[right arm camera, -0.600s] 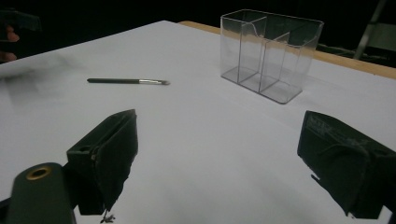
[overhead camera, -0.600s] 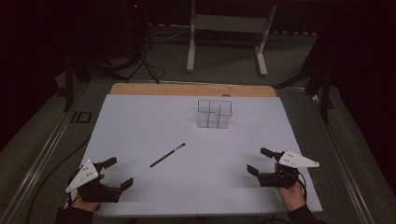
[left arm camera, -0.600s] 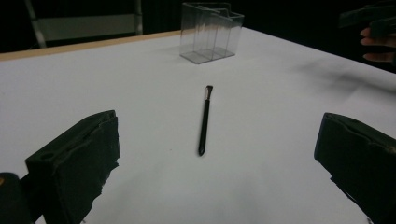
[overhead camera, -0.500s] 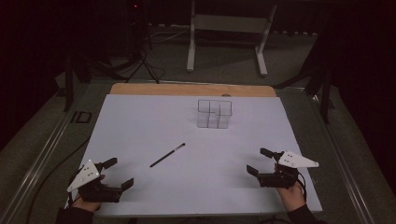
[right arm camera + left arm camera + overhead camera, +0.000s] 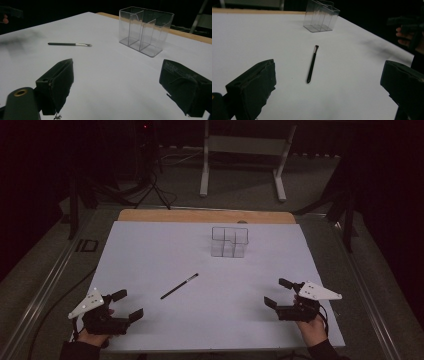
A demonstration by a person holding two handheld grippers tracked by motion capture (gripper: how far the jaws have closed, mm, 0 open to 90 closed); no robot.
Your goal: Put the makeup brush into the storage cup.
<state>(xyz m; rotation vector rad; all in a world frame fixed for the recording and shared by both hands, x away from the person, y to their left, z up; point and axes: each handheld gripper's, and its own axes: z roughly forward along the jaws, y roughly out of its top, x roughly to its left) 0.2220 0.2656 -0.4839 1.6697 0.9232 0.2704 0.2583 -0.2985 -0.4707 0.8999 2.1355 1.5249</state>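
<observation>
The left gripper (image 5: 122, 306) and right gripper (image 5: 281, 292) both hover with jaws spread wide, gripping nothing. Ahead of the left one, between the 2, lies a thin black brush (image 5: 179, 286) (bristles pointing away). Farther out stands a clear divided organizer (image 5: 229, 241) on the white table cover (image 5: 150, 250) — dark room beyond.

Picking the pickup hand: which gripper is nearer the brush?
Left. The left gripper sits just below-left of the brush; the right gripper is farther off, across the mat.
</observation>
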